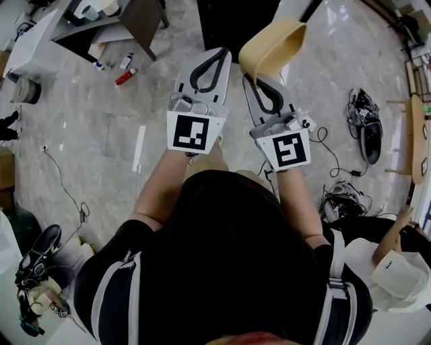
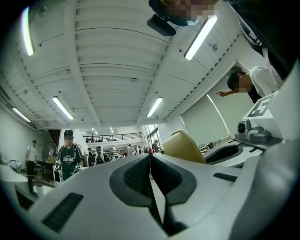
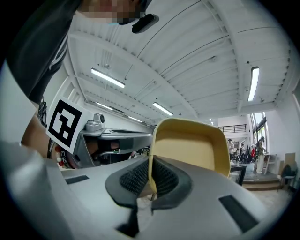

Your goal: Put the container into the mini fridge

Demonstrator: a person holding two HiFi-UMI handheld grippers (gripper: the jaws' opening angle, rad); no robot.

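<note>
A beige container [image 1: 273, 47], an open tray-like tub, is held up in front of me over the floor. My right gripper [image 1: 251, 79] is shut on its rim. In the right gripper view the pads [image 3: 136, 178] pinch the thin yellow wall, and the container [image 3: 190, 145] rises beyond the right gripper [image 3: 152, 161]. My left gripper [image 1: 219, 55] is beside it to the left, shut with nothing in it. In the left gripper view the left gripper [image 2: 150, 155] has its jaws pressed together, and the container [image 2: 183, 146] shows to the right. No mini fridge is clearly seen.
A dark box-shaped thing [image 1: 232, 20] stands ahead on the marble floor. A desk [image 1: 121, 20] with bottles [image 1: 125, 76] beside it is at the far left. Cables and gear [image 1: 360, 124] lie to the right. A person [image 1: 397, 263] is close at the lower right.
</note>
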